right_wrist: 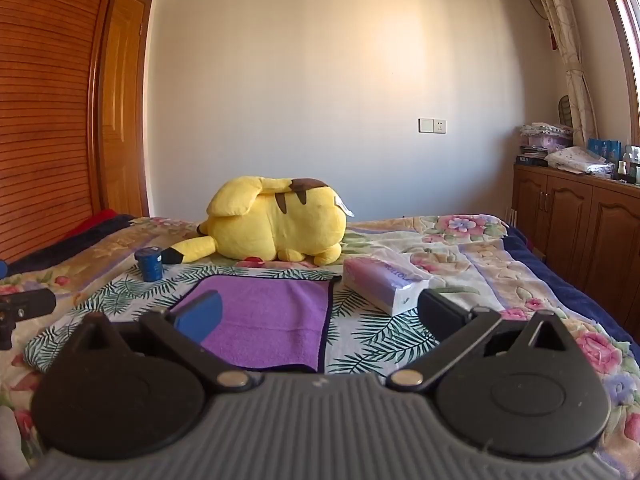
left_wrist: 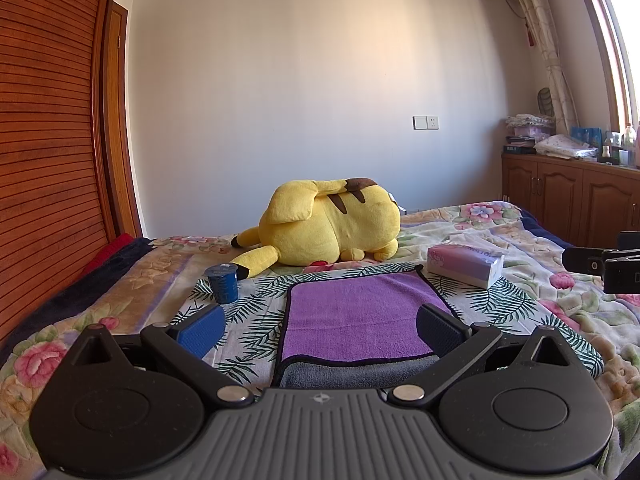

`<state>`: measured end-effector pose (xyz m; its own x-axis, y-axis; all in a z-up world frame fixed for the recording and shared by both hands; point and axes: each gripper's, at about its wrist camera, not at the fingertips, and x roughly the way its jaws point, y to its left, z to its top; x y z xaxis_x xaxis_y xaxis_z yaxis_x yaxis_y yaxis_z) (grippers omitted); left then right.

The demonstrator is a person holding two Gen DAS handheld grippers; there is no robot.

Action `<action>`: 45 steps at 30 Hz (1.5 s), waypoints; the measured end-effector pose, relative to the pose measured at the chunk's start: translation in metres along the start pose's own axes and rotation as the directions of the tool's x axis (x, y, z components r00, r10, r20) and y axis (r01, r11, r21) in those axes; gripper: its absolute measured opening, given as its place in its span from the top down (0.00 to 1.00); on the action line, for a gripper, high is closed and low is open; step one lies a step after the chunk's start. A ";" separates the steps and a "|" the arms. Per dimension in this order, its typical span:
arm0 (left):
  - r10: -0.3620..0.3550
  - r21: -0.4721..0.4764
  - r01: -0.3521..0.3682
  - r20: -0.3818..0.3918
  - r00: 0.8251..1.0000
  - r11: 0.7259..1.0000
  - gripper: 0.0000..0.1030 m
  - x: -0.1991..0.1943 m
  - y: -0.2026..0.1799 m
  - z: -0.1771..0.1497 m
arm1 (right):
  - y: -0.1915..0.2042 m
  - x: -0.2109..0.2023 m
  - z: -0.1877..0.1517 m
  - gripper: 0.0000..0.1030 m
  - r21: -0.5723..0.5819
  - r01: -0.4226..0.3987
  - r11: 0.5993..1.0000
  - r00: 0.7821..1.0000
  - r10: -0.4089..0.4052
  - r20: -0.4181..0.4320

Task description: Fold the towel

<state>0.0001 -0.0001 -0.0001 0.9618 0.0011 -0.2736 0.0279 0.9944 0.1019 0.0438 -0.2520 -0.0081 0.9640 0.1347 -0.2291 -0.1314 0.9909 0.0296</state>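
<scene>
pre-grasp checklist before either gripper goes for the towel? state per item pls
1. Left gripper open: ok, jaws spread wide, nothing held.
2. Right gripper open: ok, jaws spread wide, nothing held.
3. Purple towel flat on the leaf-print cloth: ok on the purple face; the near edge shows a grey layer, so it may already be folded once, cannot tell.
4. Towel corners free: far right corner ok; near corners hidden by the grippers, cannot tell.
5. Blue cup off the towel: ok, stands left of it.
6. Tissue pack clear: not ok, it sits close to the far right corner.
</scene>
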 end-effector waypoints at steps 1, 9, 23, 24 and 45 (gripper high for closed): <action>0.000 0.000 0.000 0.000 1.000 1.000 0.16 0.000 0.000 0.000 | 0.000 0.000 0.000 0.00 0.000 0.000 1.000 1.000 0.000 0.000; 0.000 0.000 0.000 -0.008 1.000 1.000 0.16 0.000 0.000 0.000 | 0.000 0.000 0.000 0.00 0.001 0.000 1.000 1.000 0.000 0.000; -0.022 0.019 0.024 -0.120 0.993 1.000 0.16 0.020 -0.004 -0.008 | 0.009 0.015 -0.004 0.00 -0.030 -0.017 0.999 0.999 0.015 -0.043; -0.024 0.020 0.027 -0.127 0.992 0.999 0.16 0.021 -0.003 -0.008 | 0.010 0.016 -0.004 0.00 -0.034 -0.018 0.999 0.999 0.016 -0.047; -0.051 0.027 0.058 -0.209 0.977 0.998 0.16 0.066 0.006 -0.007 | 0.016 0.054 -0.010 0.10 -0.082 -0.090 0.993 0.980 0.074 -0.182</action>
<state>0.0621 0.0063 -0.0239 0.8810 -0.0280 -0.4723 0.0913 0.9895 0.1118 0.0915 -0.2288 -0.0301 0.8934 0.2047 -0.3999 -0.2358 0.9713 -0.0296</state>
